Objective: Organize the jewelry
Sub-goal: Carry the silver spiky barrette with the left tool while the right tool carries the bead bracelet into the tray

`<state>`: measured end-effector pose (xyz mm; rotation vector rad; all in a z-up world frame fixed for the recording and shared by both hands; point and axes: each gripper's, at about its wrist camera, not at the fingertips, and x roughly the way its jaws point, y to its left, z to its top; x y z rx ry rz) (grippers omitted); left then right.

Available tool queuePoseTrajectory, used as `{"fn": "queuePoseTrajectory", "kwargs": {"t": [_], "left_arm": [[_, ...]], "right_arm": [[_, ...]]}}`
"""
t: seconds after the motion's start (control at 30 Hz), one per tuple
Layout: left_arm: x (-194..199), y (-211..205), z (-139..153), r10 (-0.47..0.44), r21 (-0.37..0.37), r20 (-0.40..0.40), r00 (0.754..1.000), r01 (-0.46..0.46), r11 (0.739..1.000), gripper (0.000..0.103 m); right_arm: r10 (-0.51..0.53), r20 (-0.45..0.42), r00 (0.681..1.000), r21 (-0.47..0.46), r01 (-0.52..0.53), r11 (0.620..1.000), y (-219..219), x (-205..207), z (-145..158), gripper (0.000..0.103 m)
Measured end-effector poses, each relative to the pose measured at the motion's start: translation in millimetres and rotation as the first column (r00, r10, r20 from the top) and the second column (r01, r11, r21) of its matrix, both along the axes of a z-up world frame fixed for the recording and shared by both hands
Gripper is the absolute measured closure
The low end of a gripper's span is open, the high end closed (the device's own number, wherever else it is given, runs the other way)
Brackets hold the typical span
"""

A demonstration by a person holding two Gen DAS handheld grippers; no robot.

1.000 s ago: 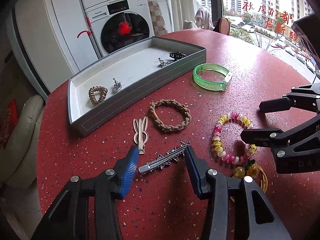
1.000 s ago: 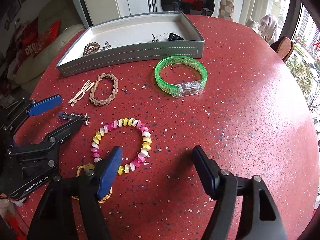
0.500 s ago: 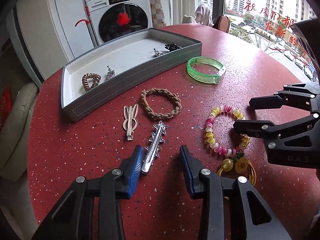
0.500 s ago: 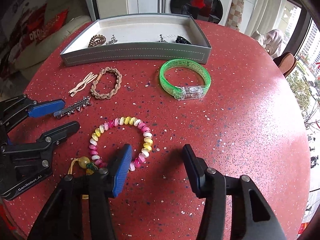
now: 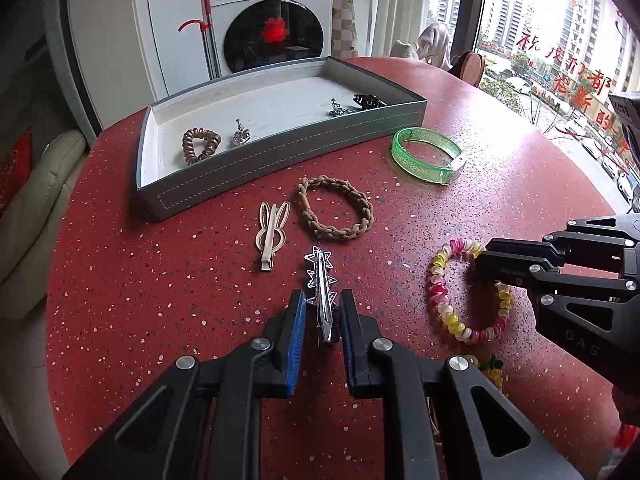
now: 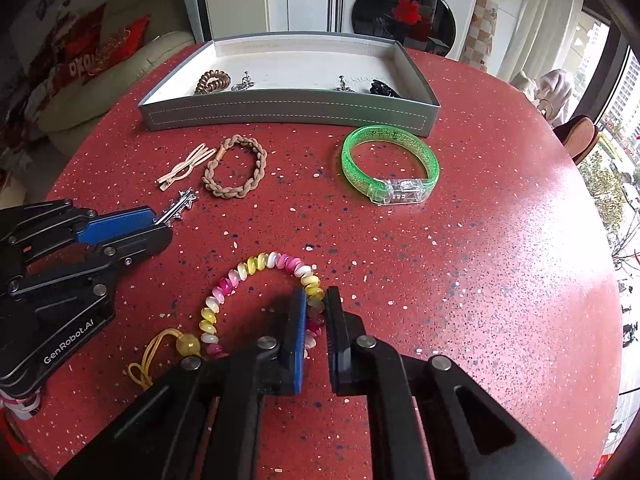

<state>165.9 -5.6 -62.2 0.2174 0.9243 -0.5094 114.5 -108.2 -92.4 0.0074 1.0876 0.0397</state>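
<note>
My left gripper (image 5: 322, 300) is shut on a silver spiked hair clip (image 5: 321, 286) that lies on the red table; the clip also shows in the right wrist view (image 6: 180, 206). My right gripper (image 6: 316, 300) is shut on the right side of a pink and yellow beaded bracelet (image 6: 256, 268), also seen in the left wrist view (image 5: 444, 304). The grey tray (image 5: 256, 180) at the back holds a bronze coil hair tie (image 5: 200, 145), two silver pieces and a black clip (image 5: 370, 101).
On the table lie a beige bunny clip (image 5: 272, 236), a braided brown band (image 5: 336, 212), a green glitter bangle (image 5: 428, 156) and a yellow cord charm (image 6: 164, 354). A washing machine (image 5: 268, 20) stands behind the table.
Both grippers have moved forward and closed: the left onto the silver spiked clip, the right onto the beaded bracelet. The clip has turned to lie along the left fingers.
</note>
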Motion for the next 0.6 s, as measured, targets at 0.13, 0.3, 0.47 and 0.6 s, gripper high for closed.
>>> {"fn": "queuePoseTrajectory", "kwargs": {"t": [0.13,0.3,0.47,0.6], "left_arm": [[-1.9,6.3,7.4,0.027,-0.038,0.009,1.000,-0.027,0.999,0.067],[-2.1,10.4,14.7,0.045,-0.071,0.015,0.999,-0.044,0.997,0.067],[-1.0,14.1,20.5,0.055,-0.093,0.023,0.998,-0.053,0.994,0.067],[0.6,16.9,24.8,0.071,-0.111,0.025,0.997,-0.068,0.992,0.067]], "right_arm": [[-0.032,0.035,0.999,0.019,0.032,0.999,-11.0,-2.7,9.9,0.093],[-0.059,0.079,0.995,0.034,0.057,0.998,-23.6,-6.5,24.8,0.093],[-0.090,0.116,0.989,0.077,0.081,0.994,-37.6,-7.1,36.8,0.093],[-0.119,0.144,0.982,0.125,0.101,0.987,-51.0,-8.6,46.2,0.093]]}}
